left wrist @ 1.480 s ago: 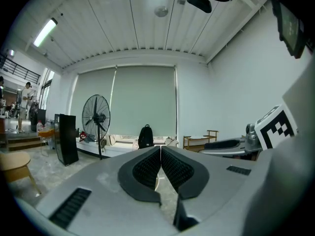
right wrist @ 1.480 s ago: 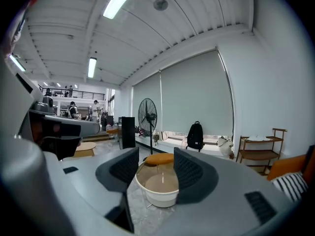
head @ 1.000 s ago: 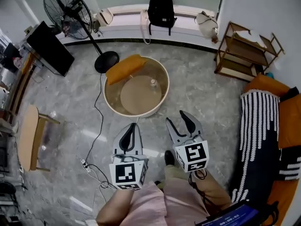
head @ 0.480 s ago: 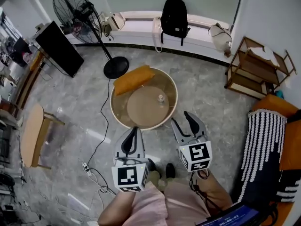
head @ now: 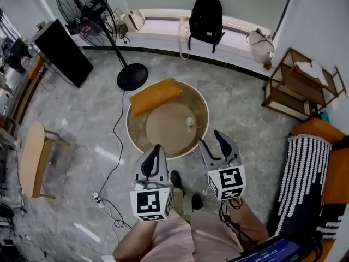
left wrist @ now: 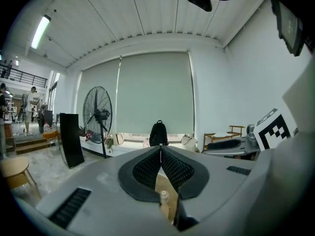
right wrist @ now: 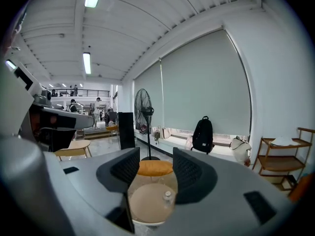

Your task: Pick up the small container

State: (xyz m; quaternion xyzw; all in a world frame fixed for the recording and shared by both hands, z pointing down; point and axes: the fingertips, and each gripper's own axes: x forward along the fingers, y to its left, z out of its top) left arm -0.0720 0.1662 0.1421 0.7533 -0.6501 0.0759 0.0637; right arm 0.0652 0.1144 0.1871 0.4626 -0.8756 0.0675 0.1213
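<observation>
The small container [head: 189,122], a pale little bottle with a cap, stands upright on the tan top of a round, high-rimmed table [head: 163,132], near its right side. An orange cushion [head: 154,95] lies across the table's far rim. My left gripper [head: 157,147] hovers at the table's near edge with its jaws pressed together and nothing in them. My right gripper [head: 211,141] is open just off the near right rim, short of the container. In the right gripper view the container [right wrist: 167,195] shows low between the spread jaws of the right gripper [right wrist: 155,157]. The left gripper view has the container [left wrist: 164,196] below the closed left gripper [left wrist: 161,152].
A standing fan's base [head: 132,75] and its cable [head: 112,146] lie left of the table. A black panel [head: 62,51] and a wooden stool [head: 32,157] are further left. A wooden shelf [head: 302,86] and striped sofa throw [head: 302,173] stand right. A backpack [head: 206,15] sits on the window ledge.
The person has stepped forward: the round table and container have come closer to both grippers. The jaws stand as before, left together and right apart.
</observation>
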